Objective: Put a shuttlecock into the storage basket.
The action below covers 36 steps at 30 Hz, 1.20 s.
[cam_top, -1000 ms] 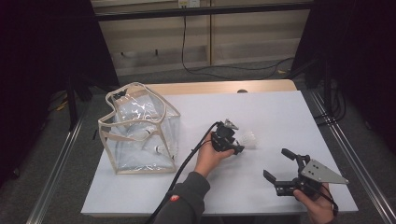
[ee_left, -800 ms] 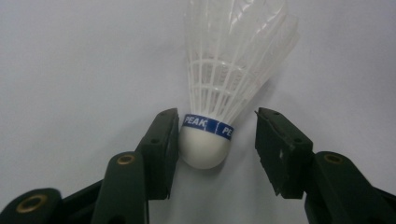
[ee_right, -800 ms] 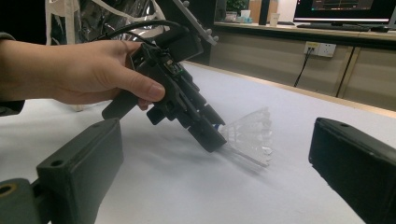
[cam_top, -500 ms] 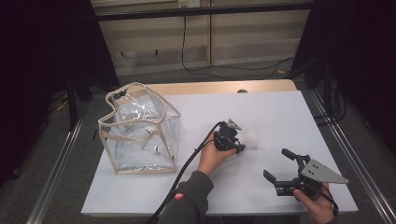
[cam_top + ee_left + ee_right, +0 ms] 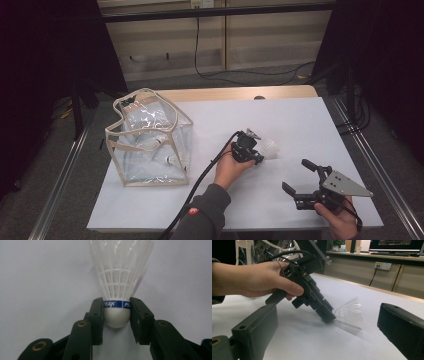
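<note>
A white plastic shuttlecock [image 5: 120, 270] with a blue band lies on the white table [image 5: 300, 120], skirt pointing away from my left gripper [image 5: 116, 312]. The left jaws have just been closing, and their pads now press on both sides of the round cork base at the band. From above, the left gripper [image 5: 259, 158] is near the table's middle, with the shuttlecock [image 5: 270, 148] at its tip. My right gripper [image 5: 296, 175] hovers open and holds nothing near the front right. It faces the left gripper [image 5: 325, 313] and the shuttlecock [image 5: 350, 311].
A clear plastic bag [image 5: 150, 145] with beige trim stands on the left of the table, with small items inside. The left gripper's black cable [image 5: 200, 185] runs back along the forearm. Beyond the table's wooden far edge [image 5: 235, 93] are a floor and a wall.
Both hands keep their places. The left gripper's jaws have drawn in on the shuttlecock's base.
</note>
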Each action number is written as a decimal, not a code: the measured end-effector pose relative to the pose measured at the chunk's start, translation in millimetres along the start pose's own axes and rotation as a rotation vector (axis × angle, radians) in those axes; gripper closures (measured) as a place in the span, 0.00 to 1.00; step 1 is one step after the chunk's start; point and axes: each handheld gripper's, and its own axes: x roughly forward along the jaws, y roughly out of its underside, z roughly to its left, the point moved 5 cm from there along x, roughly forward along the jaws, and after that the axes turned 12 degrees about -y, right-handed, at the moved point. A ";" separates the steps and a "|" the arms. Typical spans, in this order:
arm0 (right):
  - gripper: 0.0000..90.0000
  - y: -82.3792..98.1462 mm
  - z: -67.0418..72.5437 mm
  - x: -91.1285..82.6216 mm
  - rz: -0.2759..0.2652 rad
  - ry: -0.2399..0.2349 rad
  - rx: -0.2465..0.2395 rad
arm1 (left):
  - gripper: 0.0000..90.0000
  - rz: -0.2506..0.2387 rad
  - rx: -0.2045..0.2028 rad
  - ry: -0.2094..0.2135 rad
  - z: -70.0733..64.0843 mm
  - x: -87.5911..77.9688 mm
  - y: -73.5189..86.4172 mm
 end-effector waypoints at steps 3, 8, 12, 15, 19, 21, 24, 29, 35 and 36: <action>0.03 0.1 0.3 0.0 0.000 -0.001 0.001 | 0.73 0.012 -0.022 0.015 0.7 -1.3 0.5; 0.03 -0.2 0.2 -0.1 -0.001 -0.001 0.001 | 0.73 0.025 -0.039 0.024 1.3 -3.3 1.5; 0.03 -0.2 0.8 -0.1 0.000 -0.003 0.000 | 0.73 0.027 -0.053 0.031 1.6 -5.6 1.7; 0.03 -0.3 0.8 -0.1 -0.002 -0.002 0.002 | 0.73 0.024 -0.067 0.036 2.4 -8.0 1.0; 0.03 0.0 0.3 -0.6 -0.003 -0.001 -0.001 | 0.73 0.031 -0.085 0.045 4.8 -12.1 0.3; 0.03 -0.5 0.0 -0.9 -0.003 0.000 0.001 | 0.73 0.030 -0.103 0.048 5.5 -13.9 0.2; 0.03 -0.2 0.9 -0.4 0.001 -0.002 -0.004 | 0.73 0.031 -0.107 0.046 6.9 -17.3 0.3; 0.03 -0.2 0.2 -1.1 -0.004 0.002 -0.002 | 0.73 0.031 -0.110 0.045 10.4 -22.3 0.6; 0.03 -0.1 0.4 -0.8 -0.001 0.001 0.000 | 0.73 0.031 -0.129 0.050 15.4 -29.1 -0.4; 0.03 0.0 0.4 -0.6 -0.001 0.001 -0.001 | 0.73 0.028 -0.135 0.047 15.8 -29.9 -0.7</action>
